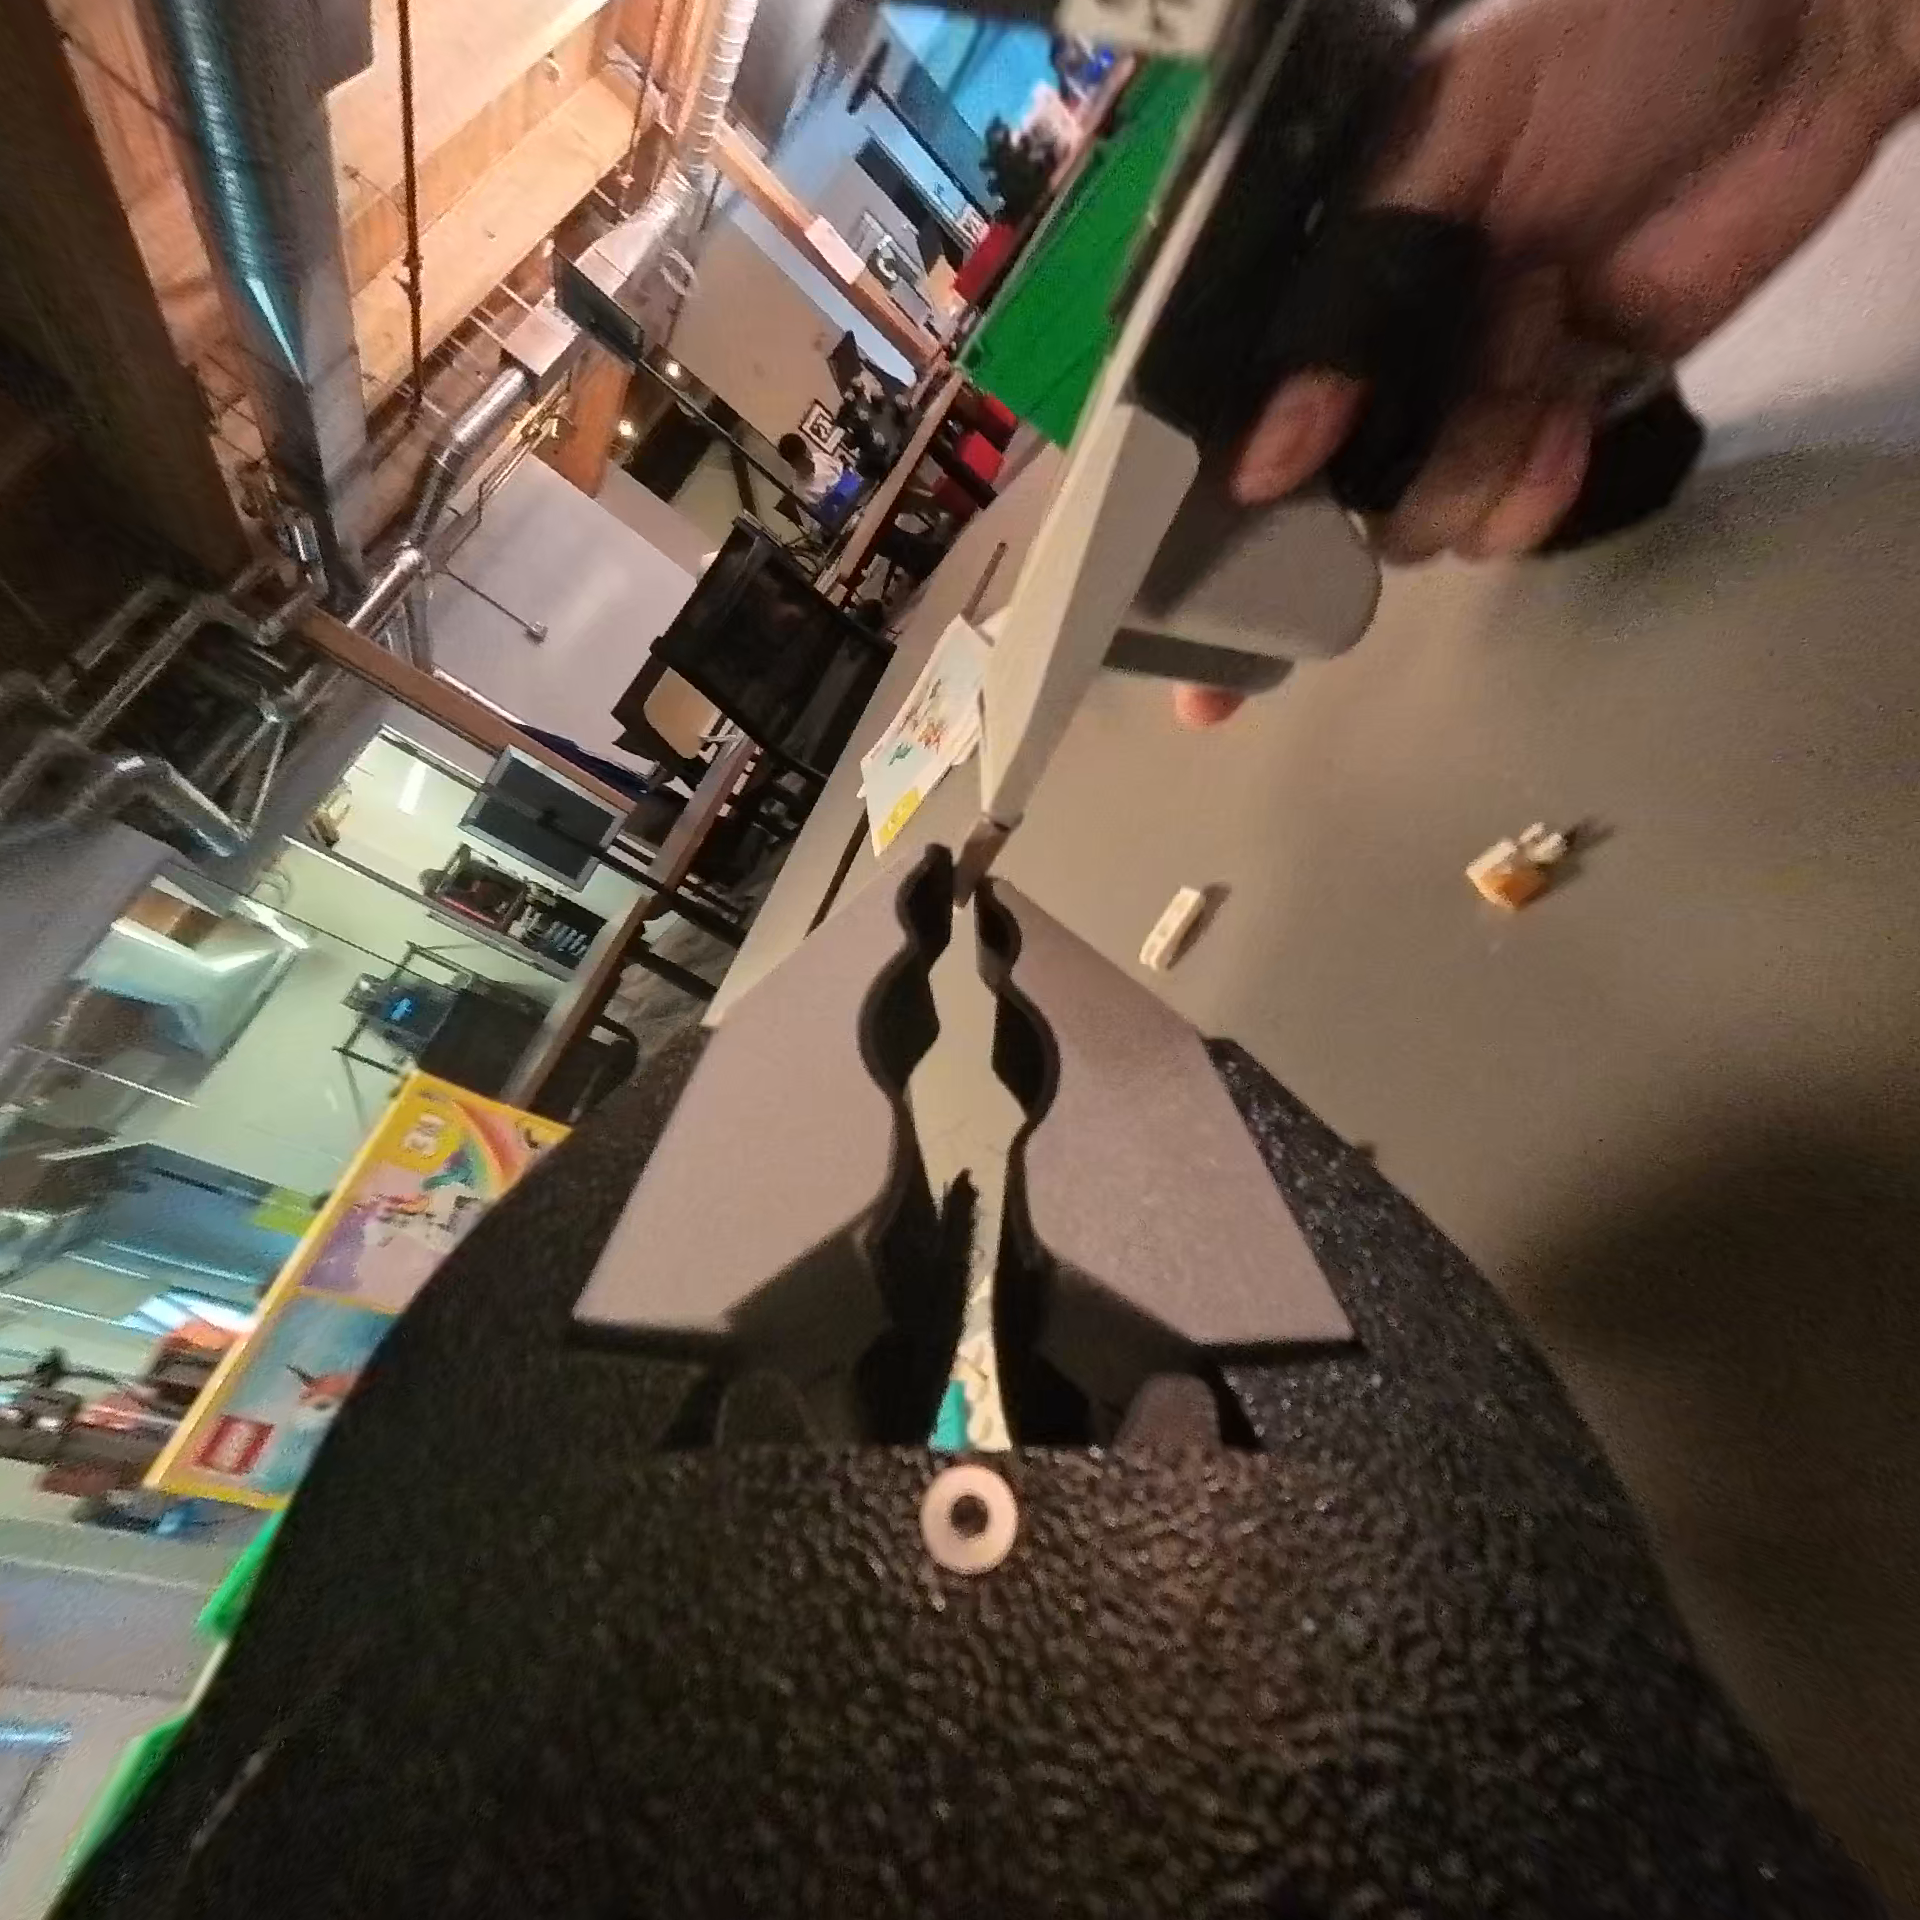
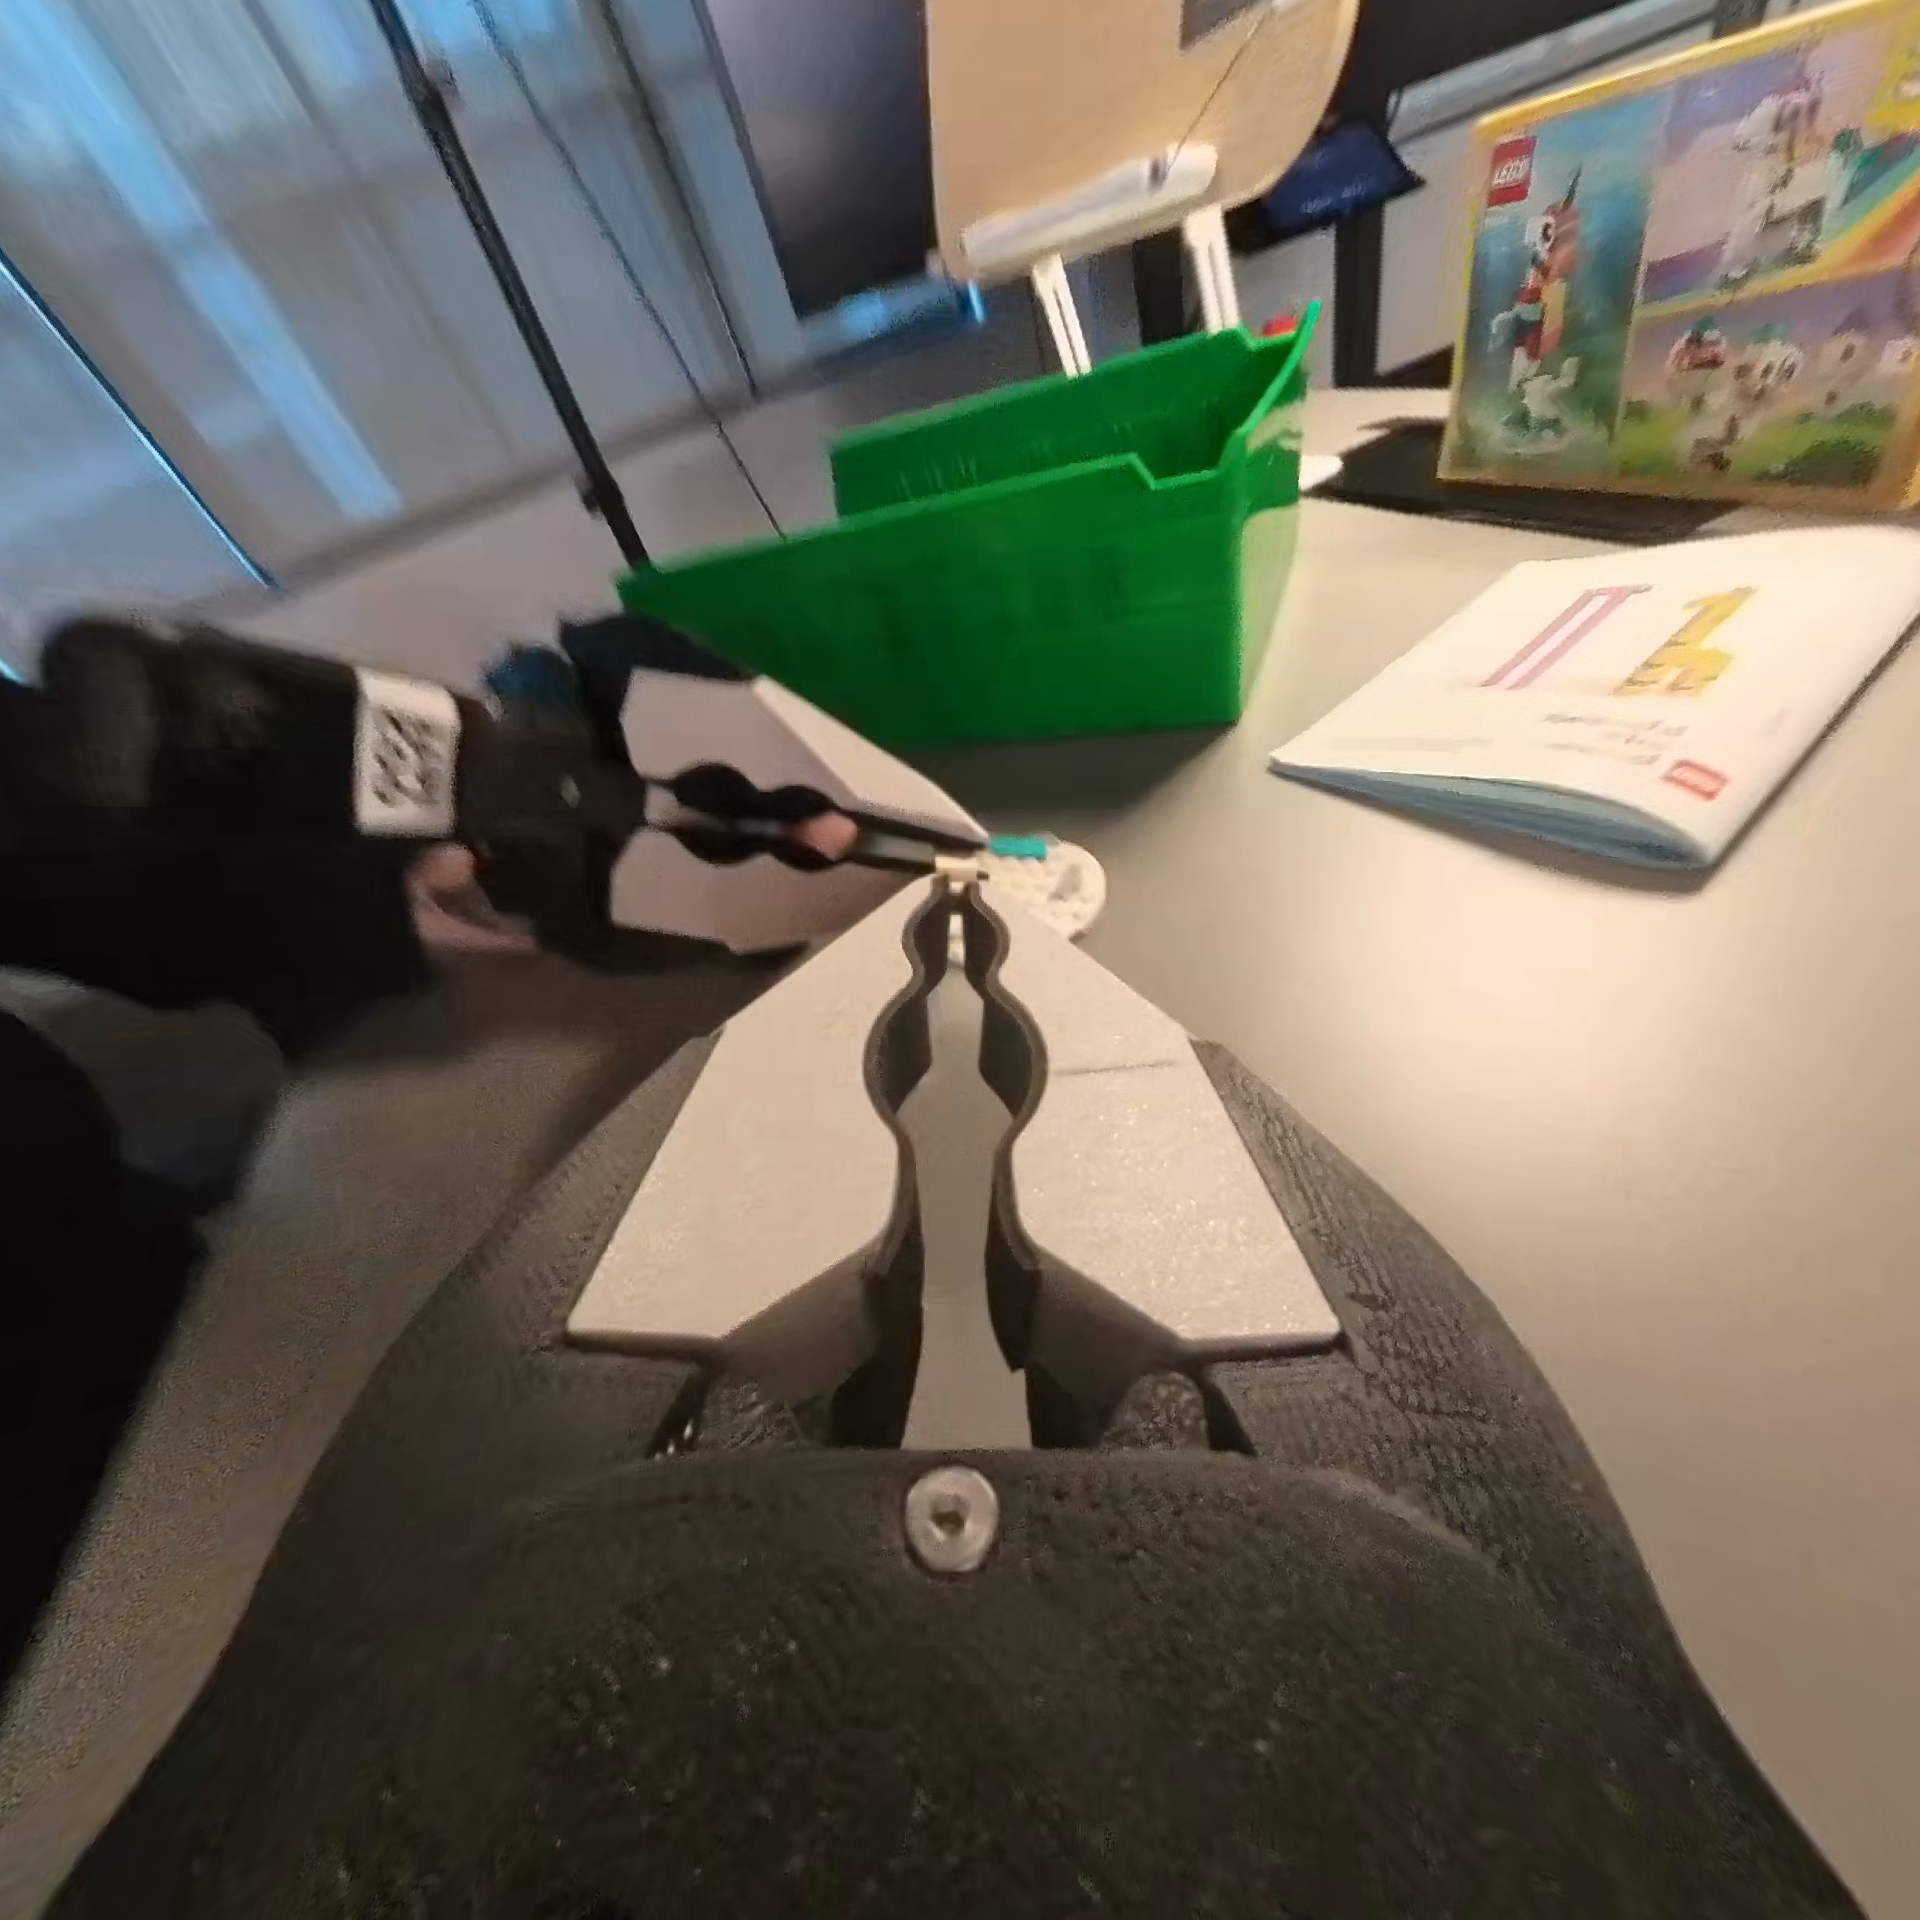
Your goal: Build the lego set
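My right gripper (image 2: 958,896) is shut on a small white brick piece (image 2: 958,864) and holds it just above the grey table (image 2: 1455,1091). My left gripper (image 1: 966,885) comes in from the left, and its shut tips pinch the same small white piece (image 1: 977,860). The two grippers meet tip to tip; the right one shows in the left wrist view (image 1: 1091,623), held by a hand. Just behind the tips lies a white round plate (image 2: 1070,888) with a teal piece (image 2: 1023,847) on it.
A green bin (image 2: 1039,623) stands behind the plate. An open booklet (image 2: 1610,707) and a colourful toy box (image 2: 1704,260) are at the right. A loose white piece (image 1: 1174,930) and an orange-and-white piece (image 1: 1517,873) lie on the table. Less than 4 cm separates the two grippers' tips.
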A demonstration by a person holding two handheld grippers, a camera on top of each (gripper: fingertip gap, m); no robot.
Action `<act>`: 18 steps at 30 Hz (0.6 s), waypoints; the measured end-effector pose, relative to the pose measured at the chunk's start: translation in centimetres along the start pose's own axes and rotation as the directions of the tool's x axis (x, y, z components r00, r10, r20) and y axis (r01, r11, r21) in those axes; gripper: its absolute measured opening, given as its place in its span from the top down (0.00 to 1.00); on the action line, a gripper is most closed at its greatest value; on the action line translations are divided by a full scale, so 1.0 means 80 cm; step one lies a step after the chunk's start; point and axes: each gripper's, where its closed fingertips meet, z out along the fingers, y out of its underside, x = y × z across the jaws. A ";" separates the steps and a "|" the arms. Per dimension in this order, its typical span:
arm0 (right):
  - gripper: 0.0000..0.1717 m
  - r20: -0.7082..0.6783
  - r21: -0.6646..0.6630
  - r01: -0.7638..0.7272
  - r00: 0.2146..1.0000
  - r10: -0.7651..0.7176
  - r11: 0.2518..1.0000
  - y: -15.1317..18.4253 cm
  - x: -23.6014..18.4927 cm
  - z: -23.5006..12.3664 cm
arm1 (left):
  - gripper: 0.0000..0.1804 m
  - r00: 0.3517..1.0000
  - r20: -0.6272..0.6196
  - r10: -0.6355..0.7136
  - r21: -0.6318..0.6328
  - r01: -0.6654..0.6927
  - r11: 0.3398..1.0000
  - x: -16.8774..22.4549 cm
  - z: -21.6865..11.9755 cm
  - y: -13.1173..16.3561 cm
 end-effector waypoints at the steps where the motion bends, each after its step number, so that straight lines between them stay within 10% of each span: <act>1: 1.00 -0.022 -0.047 0.055 0.998 -0.056 0.997 0.006 0.001 0.000 | 1.00 0.999 -0.003 0.046 -0.013 -0.046 0.999 0.003 0.000 0.002; 13: 1.00 -0.176 -0.256 0.370 0.891 -0.419 0.893 0.031 0.017 0.007 | 1.00 0.969 -0.125 0.213 -0.108 -0.227 0.968 0.021 -0.002 0.029; 18: 1.00 -0.250 -0.275 0.542 0.757 -0.604 0.794 0.020 0.025 0.003 | 1.00 0.982 -0.179 0.057 -0.143 -0.083 0.986 0.026 -0.002 0.026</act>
